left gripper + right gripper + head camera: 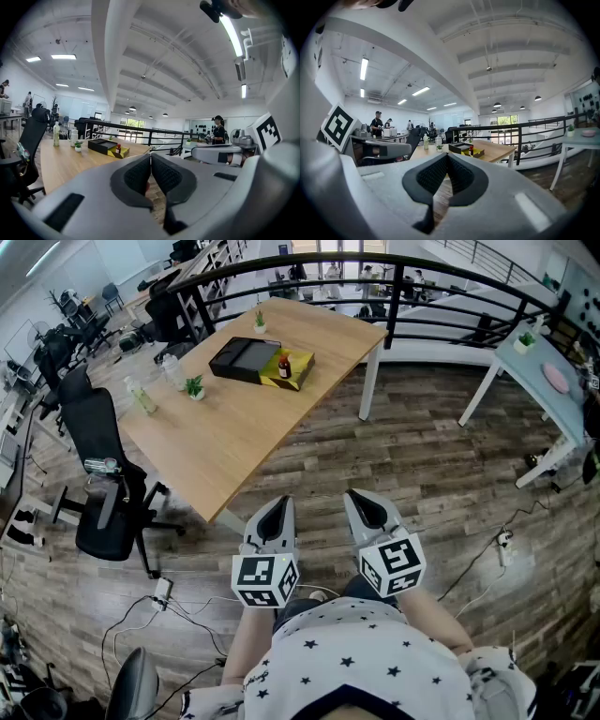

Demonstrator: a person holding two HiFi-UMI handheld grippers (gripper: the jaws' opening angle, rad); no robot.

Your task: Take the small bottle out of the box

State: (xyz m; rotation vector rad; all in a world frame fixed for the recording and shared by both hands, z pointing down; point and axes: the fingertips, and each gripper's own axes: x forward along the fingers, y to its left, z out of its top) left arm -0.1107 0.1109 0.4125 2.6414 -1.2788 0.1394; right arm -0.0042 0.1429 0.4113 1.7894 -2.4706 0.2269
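Observation:
The small brown bottle (284,365) with a red cap stands upright in a yellow box (296,374) on the far part of the wooden table (234,442). A black tray-like lid (244,360) lies against the box's left side. My left gripper (279,505) and right gripper (362,497) hang side by side over the floor, well short of the table, both shut with nothing in them. In the left gripper view the shut gripper (150,158) points toward the box (104,146) and bottle (118,147). In the right gripper view the gripper (447,158) has the box (463,148) far ahead.
A black office chair (101,460) stands at the table's left edge. Two small potted plants (194,386) and clear bottles (141,395) sit on the table. A black railing (398,282) runs behind it, and a white table (539,381) is at right. Cables (164,601) lie on the wood floor.

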